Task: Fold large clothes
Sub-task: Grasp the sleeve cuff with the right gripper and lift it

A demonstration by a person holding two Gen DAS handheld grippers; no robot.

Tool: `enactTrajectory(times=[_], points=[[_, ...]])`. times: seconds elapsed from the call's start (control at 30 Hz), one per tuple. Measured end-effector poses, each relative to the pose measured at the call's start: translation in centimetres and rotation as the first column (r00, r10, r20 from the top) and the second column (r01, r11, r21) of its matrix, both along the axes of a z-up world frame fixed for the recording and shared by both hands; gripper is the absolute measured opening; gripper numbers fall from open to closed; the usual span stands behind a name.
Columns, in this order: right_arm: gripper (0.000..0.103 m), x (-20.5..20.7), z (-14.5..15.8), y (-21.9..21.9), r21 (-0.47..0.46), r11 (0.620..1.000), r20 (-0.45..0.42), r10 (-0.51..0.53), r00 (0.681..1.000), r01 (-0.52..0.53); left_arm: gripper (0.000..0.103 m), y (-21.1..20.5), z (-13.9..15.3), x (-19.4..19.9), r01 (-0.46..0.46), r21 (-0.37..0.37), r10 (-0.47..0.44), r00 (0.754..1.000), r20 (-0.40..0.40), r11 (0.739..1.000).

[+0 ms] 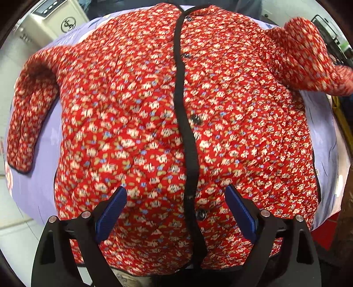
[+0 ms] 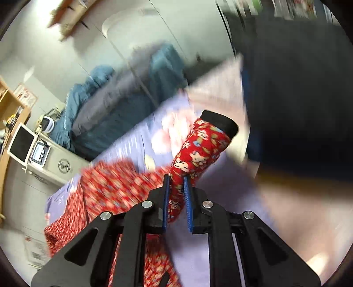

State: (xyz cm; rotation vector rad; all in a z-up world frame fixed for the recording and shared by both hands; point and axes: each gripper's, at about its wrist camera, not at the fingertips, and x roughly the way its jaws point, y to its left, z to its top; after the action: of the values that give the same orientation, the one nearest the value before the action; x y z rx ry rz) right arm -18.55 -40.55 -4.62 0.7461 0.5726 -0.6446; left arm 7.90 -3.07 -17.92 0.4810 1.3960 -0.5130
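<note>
A red floral quilted jacket (image 1: 136,123) with a black button placket (image 1: 187,136) lies front up on a lilac sheet (image 1: 39,172). Its left sleeve (image 1: 24,123) lies flat beside the body. Its right sleeve (image 1: 308,59) is lifted off the bed at the far right. My left gripper (image 1: 176,196) is open and empty, hovering over the jacket's lower hem. My right gripper (image 2: 176,183) is shut on the right sleeve (image 2: 198,145) just behind its black cuff (image 2: 222,123), holding it up above the sheet. The jacket body (image 2: 106,187) lies to the lower left in the right wrist view.
A white appliance (image 1: 53,19) stands beyond the bed's far left corner; it also shows in the right wrist view (image 2: 57,163). Blue and grey bedding (image 2: 114,103) is heaped against the wall. A dark object (image 2: 297,88) fills the right side. A wooden shelf (image 2: 8,114) stands at left.
</note>
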Motion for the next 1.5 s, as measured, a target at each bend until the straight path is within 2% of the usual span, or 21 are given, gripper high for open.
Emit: enactTrajectory(times=[0.07,0.13,0.2,0.27,0.37,0.4,0.47,0.5,0.53,0.63,0.77,0.83,1.03,1.2,1.27,1.3,1.33,1.37,1.5], points=[[0.000,-1.8,3.3,-1.1,-0.103,0.993,0.019,-0.061,0.998,0.062,0.088,-0.2,-0.1,0.4,0.015,-0.010,-0.015,1.000,0.005,1.000],[0.000,-3.3,5.3,-2.1,-0.168,0.977,0.008,-0.129,0.992,0.129,0.088,0.0,-0.3,1.1,0.023,-0.024,-0.023,1.000,0.000,0.999],[0.001,-4.7,6.3,-3.3,-0.186,0.963,-0.027,-0.203,0.979,0.194,0.088,0.5,-0.6,2.2,0.015,-0.040,-0.015,1.000,-0.002,0.999],[0.001,-5.1,6.3,-4.0,-0.123,0.973,-0.064,-0.203,0.977,0.194,0.088,1.3,-0.8,3.6,-0.010,-0.057,0.009,1.000,-0.008,0.998],[0.002,-4.7,5.3,-2.6,0.002,0.983,-0.038,-0.185,0.982,0.185,0.088,2.5,-1.2,4.8,-0.018,-0.069,0.019,1.000,0.007,0.997],[0.008,-4.2,4.6,-2.0,0.028,0.984,-0.047,-0.174,0.984,0.176,0.088,2.8,-1.3,5.1,-0.005,-0.060,0.007,1.000,0.022,0.998],[0.039,-2.6,2.3,-0.3,0.085,0.983,-0.068,-0.154,0.986,0.160,0.088,3.2,-1.5,5.4,0.020,-0.045,-0.018,0.999,0.039,0.999],[0.068,-2.2,1.2,0.5,0.117,0.980,-0.058,-0.154,0.986,0.160,0.088,3.3,-1.6,5.7,0.033,-0.042,-0.031,0.999,0.042,0.999],[0.073,-2.2,0.2,1.4,0.154,0.975,-0.037,-0.155,0.987,0.159,0.088,3.5,-1.6,5.9,0.039,-0.042,-0.038,0.998,0.040,0.998],[0.073,-1.2,-3.4,3.1,0.286,0.940,-0.014,-0.191,0.982,0.186,0.088,4.1,-1.5,6.5,0.037,-0.046,-0.035,0.999,0.039,0.998],[0.073,-1.9,-8.8,2.8,0.451,0.844,-0.004,-0.323,0.946,0.290,0.088,5.0,-1.0,6.7,0.016,-0.047,-0.014,0.999,0.030,0.999],[0.073,-2.5,-10.3,2.4,0.468,0.814,-0.024,-0.376,0.926,0.343,0.088,5.6,-0.9,6.6,0.007,-0.030,-0.006,0.999,0.032,1.000],[0.073,-2.2,-12.5,0.9,0.343,0.837,-0.122,-0.411,0.904,0.426,0.088,6.7,-0.9,6.3,-0.035,0.017,0.035,0.999,0.030,0.999],[0.072,0.3,-12.2,-0.9,0.148,0.911,-0.194,-0.354,0.915,0.384,0.088,5.8,-0.8,5.7,-0.045,0.036,0.043,0.999,0.033,0.998],[0.063,1.8,-12.9,-2.0,0.098,0.935,-0.250,-0.309,0.917,0.342,0.088,4.9,-0.8,5.2,-0.031,0.045,0.030,0.999,0.035,0.999],[0.049,1.8,-13.4,-2.5,0.110,0.939,-0.262,-0.289,0.921,0.326,0.088,4.5,-0.8,4.9,-0.026,0.048,0.025,0.999,0.035,0.998],[0.030,2.0,-13.9,-2.9,0.138,0.941,-0.267,-0.266,0.926,0.309,0.088,4.1,-0.9,4.7,-0.021,0.051,0.019,0.999,0.034,0.999],[0.021,2.0,-14.2,-3.1,0.167,0.940,-0.265,-0.249,0.932,0.299,0.088,3.8,-1.0,4.5,-0.017,0.050,0.015,0.999,0.031,0.999],[0.016,1.9,-11.8,-2.3,0.128,0.955,-0.238,-0.233,0.943,0.268,0.088,3.1,-1.0,4.2,-0.010,0.054,0.009,0.999,0.031,0.998]])
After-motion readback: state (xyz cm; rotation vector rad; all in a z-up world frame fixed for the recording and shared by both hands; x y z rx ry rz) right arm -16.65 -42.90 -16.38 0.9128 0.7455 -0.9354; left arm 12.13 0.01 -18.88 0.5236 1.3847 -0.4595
